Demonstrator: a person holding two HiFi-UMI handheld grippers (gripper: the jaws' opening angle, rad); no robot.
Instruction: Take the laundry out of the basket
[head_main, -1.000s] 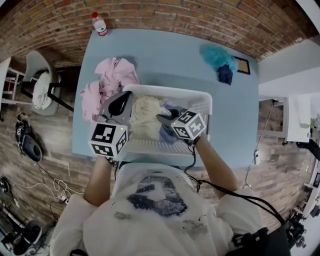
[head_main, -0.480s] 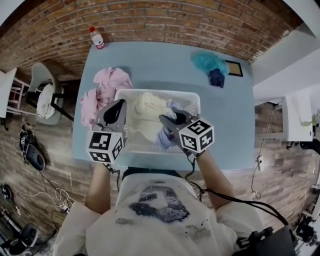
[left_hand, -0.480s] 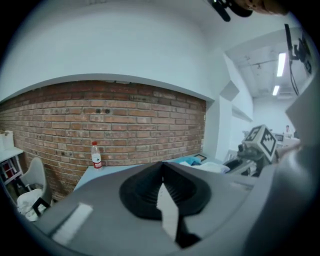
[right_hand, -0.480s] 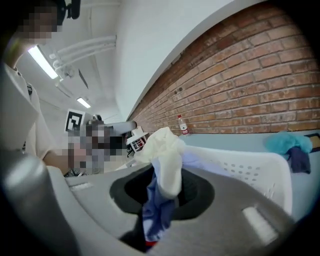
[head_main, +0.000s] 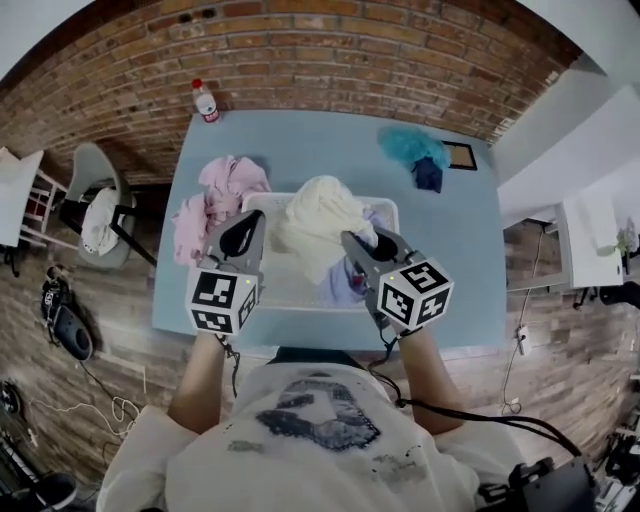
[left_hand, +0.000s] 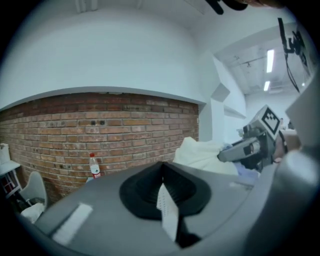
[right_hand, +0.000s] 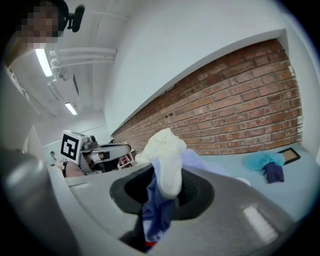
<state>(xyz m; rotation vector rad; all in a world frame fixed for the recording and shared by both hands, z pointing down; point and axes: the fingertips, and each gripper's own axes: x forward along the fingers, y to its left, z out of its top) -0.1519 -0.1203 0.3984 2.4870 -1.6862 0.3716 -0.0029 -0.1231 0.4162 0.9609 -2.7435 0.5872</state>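
A white laundry basket stands on the blue table. Above the basket, my right gripper is shut on a cream cloth and a blue-lavender cloth, both lifted and hanging down toward the basket. In the right gripper view the cream cloth bulges over the jaws and the blue cloth trails between them. My left gripper hovers by the basket's left side, shut, with no garment in it.
A pink laundry pile lies left of the basket. A teal cloth and a dark blue one sit at the back right beside a small frame. A water bottle stands at the back left corner. A chair is left of the table.
My right gripper has risen, pulling the cream and blue cloths up out of the basket. The left gripper has lifted a little, still shut.
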